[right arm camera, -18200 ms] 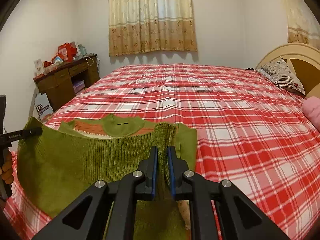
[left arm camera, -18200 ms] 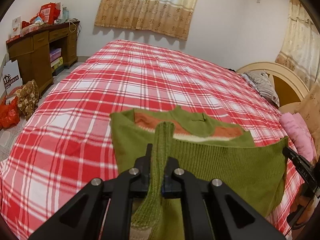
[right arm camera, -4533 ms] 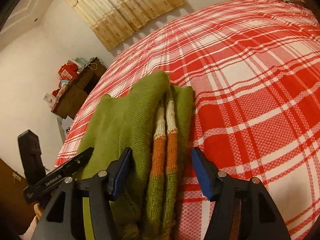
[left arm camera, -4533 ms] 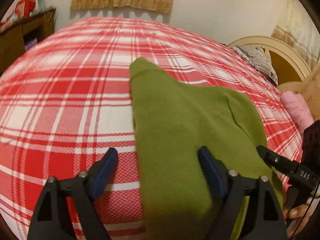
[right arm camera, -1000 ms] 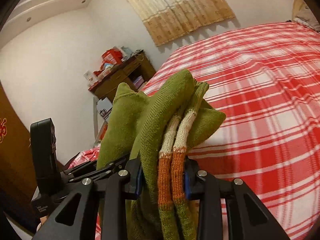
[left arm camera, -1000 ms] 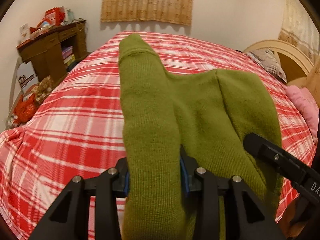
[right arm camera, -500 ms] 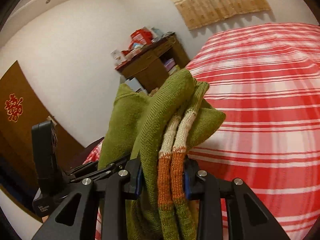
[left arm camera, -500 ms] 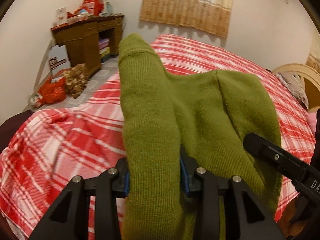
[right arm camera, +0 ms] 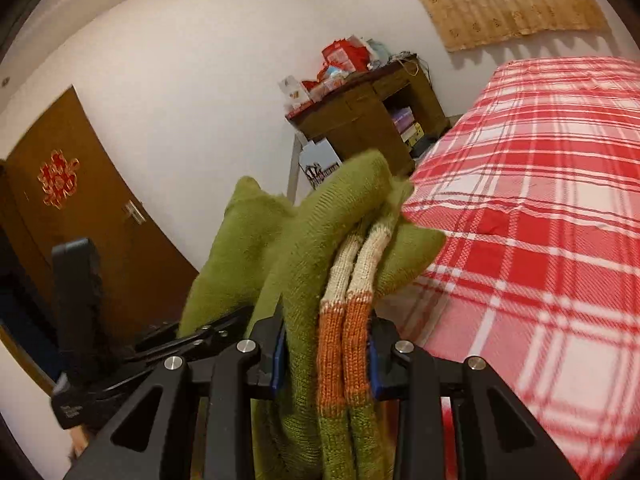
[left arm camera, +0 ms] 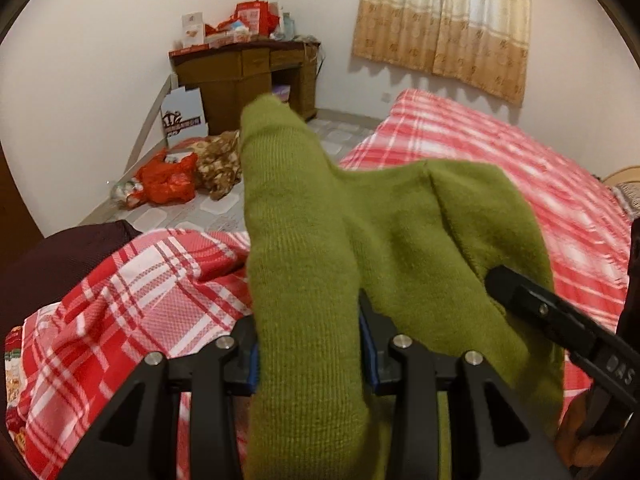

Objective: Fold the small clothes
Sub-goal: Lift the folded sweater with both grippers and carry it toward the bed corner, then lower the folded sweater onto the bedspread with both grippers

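A folded olive-green knit sweater (left arm camera: 384,232) with orange and cream stripes (right arm camera: 348,292) is held in the air between both grippers. My left gripper (left arm camera: 308,344) is shut on a thick green fold at one end. My right gripper (right arm camera: 326,352) is shut on the striped folded end. The right gripper also shows in the left wrist view (left arm camera: 560,320), and the left gripper shows in the right wrist view (right arm camera: 168,340). The sweater hangs above the corner of the bed with the red plaid cover (left arm camera: 520,148).
A brown desk (left arm camera: 248,76) piled with boxes stands by the wall. Red and brown bags (left arm camera: 168,180) lie on the tiled floor. A brown door (right arm camera: 80,216) is at the left. A beige curtain (left arm camera: 444,20) hangs on the far wall. A dark cloth (left arm camera: 48,264) lies at the bed's corner.
Both grippers have swung left with the sweater held between them, from facing the bed to facing the desk, floor and door. The grips have not changed.
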A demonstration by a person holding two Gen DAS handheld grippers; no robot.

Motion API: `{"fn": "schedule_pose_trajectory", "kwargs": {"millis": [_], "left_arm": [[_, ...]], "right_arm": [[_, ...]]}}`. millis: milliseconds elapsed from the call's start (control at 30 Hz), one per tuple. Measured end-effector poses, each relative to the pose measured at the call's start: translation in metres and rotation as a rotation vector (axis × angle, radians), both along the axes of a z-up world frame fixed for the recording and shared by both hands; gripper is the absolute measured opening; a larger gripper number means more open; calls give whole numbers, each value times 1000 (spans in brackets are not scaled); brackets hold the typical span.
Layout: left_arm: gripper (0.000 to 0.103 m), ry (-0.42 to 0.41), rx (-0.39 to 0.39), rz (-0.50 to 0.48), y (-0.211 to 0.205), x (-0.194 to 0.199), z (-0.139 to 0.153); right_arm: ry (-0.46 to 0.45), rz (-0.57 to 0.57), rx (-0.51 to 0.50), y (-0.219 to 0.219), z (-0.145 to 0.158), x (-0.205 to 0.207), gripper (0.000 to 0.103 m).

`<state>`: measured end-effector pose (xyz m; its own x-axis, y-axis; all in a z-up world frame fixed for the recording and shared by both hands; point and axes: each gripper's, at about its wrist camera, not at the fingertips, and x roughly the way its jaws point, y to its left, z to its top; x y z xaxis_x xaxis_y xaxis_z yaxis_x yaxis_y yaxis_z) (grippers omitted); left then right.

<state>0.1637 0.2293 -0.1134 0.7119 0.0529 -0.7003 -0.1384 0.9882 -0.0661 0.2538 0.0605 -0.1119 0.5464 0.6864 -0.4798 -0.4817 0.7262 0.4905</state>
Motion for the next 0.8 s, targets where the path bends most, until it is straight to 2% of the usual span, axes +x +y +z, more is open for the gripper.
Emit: {"fn": "schedule_pose_trajectory", "kwargs": {"millis": [67,133,200,267,400,533,600,667,733,800], "left_arm": [[41,28,-16,11,3,8,-11],[44,24,-57,14,9,7,-11],[51,39,-97,25,15,9,-12],[58,64,-150,38,23,13,-15],[61,74,-221,37,33,11,-18],[62,71,-198,43,29,8,-17],[63,76,-178,54,27,3,-16],[62,60,-134,53,20,-12,-11],[62,37,-68,43,11,-29,-5],[62,11,-3,33,5,-45,3]], "right_arm": [[56,-15,1,-1,-19,14,32],[115,-19,87,-13,-33,22,32],[158,-24,116,-19,-40,28,33],[172,-33,100,-17,-40,31,34],[188,-49,75,-25,-34,27,47],[228,-115,139,-58,-27,-9,53],[222,-98,179,-68,-25,-31,54],[225,-74,154,-70,-25,-51,57],[170,-86,93,-73,-22,-74,57],[50,-134,20,-73,-12,-97,57]]}}
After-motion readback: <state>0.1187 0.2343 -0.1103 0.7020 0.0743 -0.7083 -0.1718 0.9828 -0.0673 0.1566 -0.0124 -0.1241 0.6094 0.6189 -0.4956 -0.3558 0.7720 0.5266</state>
